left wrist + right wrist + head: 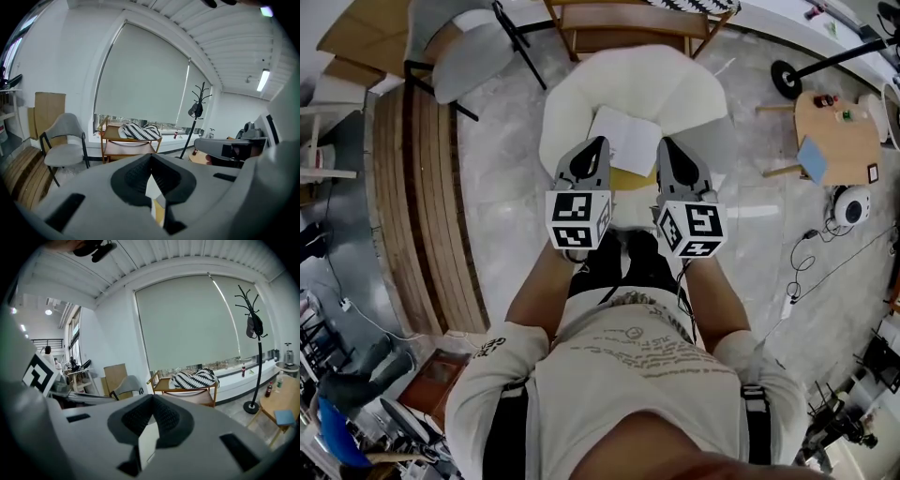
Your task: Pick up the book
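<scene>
Head view: The book (pixel 623 141) lies open, white pages up and a yellow cover showing at its near edge. It sits between the two grippers, over a white cushioned seat (pixel 684 89). Whether it rests on the seat or hangs clear cannot be told. The left gripper (pixel 598 147) meets its left edge and the right gripper (pixel 667 147) its right edge.

Left gripper view: The jaws are pressed together on a thin white leaf with yellow beneath it, which is the book's edge (pixel 153 191).

Right gripper view: The jaws are closed on a white sheet edge (pixel 147 440), and no cover colour shows in the pinch.

Assessment: The item looks light, thin and limp — an open soft-cover that is likely to sag or fold between two edge grips. Paper is slick and tears readily. A pinch on loose pages alone, as may be the case on the right, risks a slip or a torn leaf. The sound hold takes pages and cover together, well in from the edge and close to the spine — with both sides kept level.
</scene>
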A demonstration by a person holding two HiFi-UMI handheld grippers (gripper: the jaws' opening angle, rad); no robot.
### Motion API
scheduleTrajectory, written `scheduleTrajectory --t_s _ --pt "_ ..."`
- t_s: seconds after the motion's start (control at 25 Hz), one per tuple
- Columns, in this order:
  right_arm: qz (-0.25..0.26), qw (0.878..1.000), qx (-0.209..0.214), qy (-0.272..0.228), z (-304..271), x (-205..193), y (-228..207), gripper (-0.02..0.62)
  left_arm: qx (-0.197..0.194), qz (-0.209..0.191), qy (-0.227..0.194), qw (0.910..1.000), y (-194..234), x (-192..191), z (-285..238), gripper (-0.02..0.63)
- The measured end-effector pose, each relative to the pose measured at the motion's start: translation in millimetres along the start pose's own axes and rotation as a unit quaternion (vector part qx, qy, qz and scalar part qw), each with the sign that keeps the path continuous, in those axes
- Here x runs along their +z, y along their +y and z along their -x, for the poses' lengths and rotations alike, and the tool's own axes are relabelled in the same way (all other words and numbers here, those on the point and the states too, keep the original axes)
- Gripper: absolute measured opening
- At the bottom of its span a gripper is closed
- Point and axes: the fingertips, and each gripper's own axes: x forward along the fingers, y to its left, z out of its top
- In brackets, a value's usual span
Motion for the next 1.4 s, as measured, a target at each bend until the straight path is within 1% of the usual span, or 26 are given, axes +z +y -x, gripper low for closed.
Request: scheduleTrajectory --t_s 0.36,0.6,0.8,1.0,1.08,1.2,1.28,1.4 --pt "0.000 1.000 0.009 0.020 0 -20 1 0.026 0.005 0.006 0.020 0.9998 6 -26 -5 0.018" --pt "-0.005 0.999 0.011 0.039 -11 -49 -4 0.026 0.010 0.013 0.049 0.9986 20 -64 -22 0.018" --pt "-0.016 0.998 0.015 0.064 -26 -87 -12 0.026 0.007 0.026 0.090 0.9956 31 -115 -45 0.018" --pt "-0.025 0.996 0.013 0.082 -43 -135 -25 0.026 -0.001 0.042 0.120 0.9918 39 -173 -75 0.018" --pt "-0.032 0.995 0.008 0.091 -46 -156 -32 0.026 -0.007 0.034 0.133 0.9905 39 -200 -85 0.018" --pt "-0.044 0.994 0.002 0.104 -45 -187 -41 0.026 -0.020 -0.002 0.150 0.9884 33 -240 -97 0.018" --pt "-0.051 0.992 -0.002 0.113 -44 -208 -49 0.026 -0.026 -0.019 0.167 0.9854 27 -269 -106 0.018" --pt "-0.063 0.990 -0.008 0.125 -42 -241 -64 0.026 -0.030 -0.022 0.197 0.9798 19 -318 -119 0.018"
